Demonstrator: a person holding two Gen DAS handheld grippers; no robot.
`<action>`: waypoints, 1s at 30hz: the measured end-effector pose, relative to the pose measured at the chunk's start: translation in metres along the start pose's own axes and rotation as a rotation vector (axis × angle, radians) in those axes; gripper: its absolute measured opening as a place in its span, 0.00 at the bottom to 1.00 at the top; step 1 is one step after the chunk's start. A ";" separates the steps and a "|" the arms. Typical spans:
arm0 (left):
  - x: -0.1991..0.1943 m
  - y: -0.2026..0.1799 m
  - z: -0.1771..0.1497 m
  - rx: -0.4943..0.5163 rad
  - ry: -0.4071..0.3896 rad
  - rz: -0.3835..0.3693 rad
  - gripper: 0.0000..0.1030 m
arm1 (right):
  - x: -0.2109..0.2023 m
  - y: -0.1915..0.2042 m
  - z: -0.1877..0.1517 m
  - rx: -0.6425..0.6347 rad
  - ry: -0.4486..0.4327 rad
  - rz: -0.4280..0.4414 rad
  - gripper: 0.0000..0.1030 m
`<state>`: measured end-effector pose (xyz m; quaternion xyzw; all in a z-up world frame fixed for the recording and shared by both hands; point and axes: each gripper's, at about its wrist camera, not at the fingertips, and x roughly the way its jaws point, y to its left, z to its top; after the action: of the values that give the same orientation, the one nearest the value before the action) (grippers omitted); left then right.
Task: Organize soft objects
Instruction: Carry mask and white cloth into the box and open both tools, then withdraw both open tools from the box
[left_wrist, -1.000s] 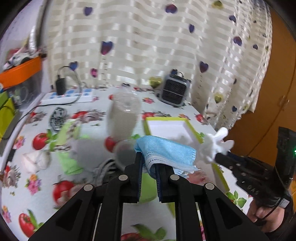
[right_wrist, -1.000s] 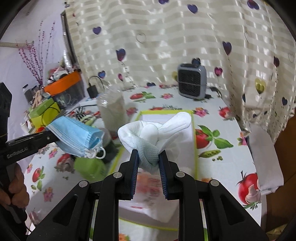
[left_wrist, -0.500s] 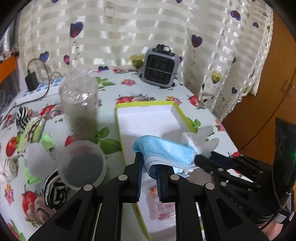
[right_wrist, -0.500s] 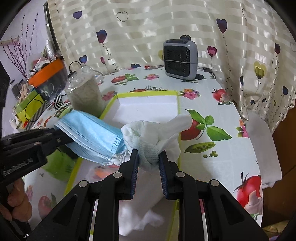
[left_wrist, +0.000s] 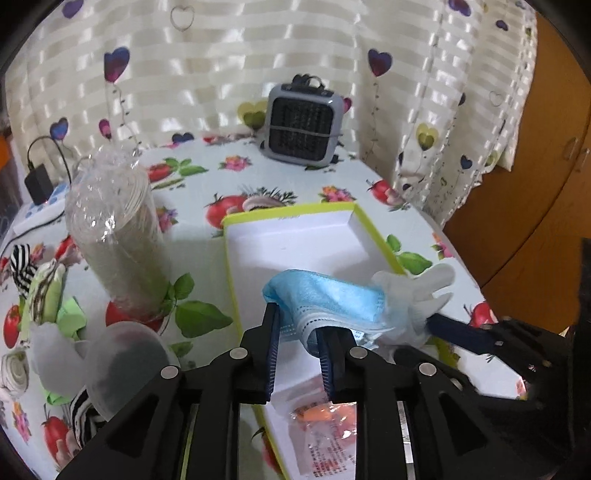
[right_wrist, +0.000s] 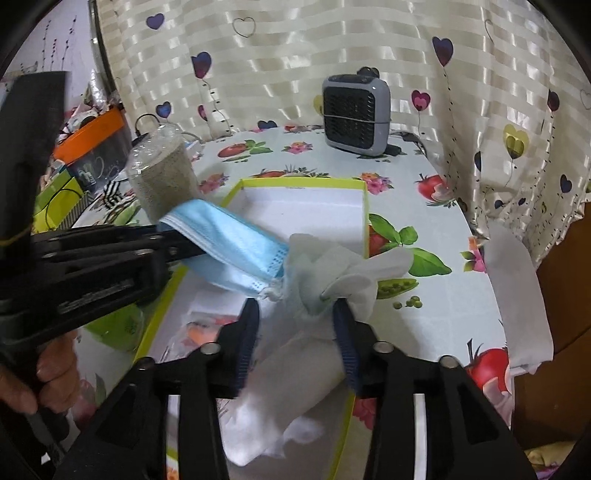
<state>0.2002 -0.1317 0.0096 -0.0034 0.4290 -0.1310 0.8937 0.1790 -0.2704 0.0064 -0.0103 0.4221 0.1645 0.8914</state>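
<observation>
A white box with a lime rim (left_wrist: 295, 236) (right_wrist: 306, 206) lies on the fruit-print table. Over its near half my left gripper (left_wrist: 298, 323) (right_wrist: 177, 240) has its jaws opening, and a blue face mask (left_wrist: 325, 299) (right_wrist: 229, 236) lies loose between the pads. Close on the right, my right gripper (right_wrist: 295, 306) (left_wrist: 461, 332) is opening too. A white glove (right_wrist: 332, 266) (left_wrist: 417, 288) hangs against its right finger, with a gap on the left side. Mask and glove touch each other. Below them, a white cloth (right_wrist: 288, 387) and a packet holding something orange (left_wrist: 325, 417) lie in the box.
A clear jar of grainy filling (left_wrist: 114, 236) stands left of the box, with a frosted cup (left_wrist: 125, 362), striped socks (left_wrist: 20, 258) and green cloth beside it. At the back is a grey heater (left_wrist: 301, 127). A white cloth (right_wrist: 517, 295) hangs at the table's right edge.
Both grippers have come down over the box and drawn together. Their jaws have spread, so the mask and the glove now sit loose instead of pinched.
</observation>
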 end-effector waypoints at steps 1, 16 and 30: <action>0.000 0.001 0.000 -0.005 0.000 -0.004 0.19 | -0.001 0.001 0.000 0.000 -0.002 -0.001 0.42; -0.032 0.006 0.003 -0.014 -0.075 -0.041 0.20 | -0.022 -0.008 -0.003 0.070 -0.064 -0.015 0.43; -0.071 0.019 -0.024 -0.043 -0.104 -0.012 0.20 | -0.061 0.019 -0.004 0.059 -0.150 0.025 0.43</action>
<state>0.1434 -0.0938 0.0465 -0.0318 0.3845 -0.1266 0.9139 0.1344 -0.2699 0.0519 0.0335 0.3587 0.1637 0.9184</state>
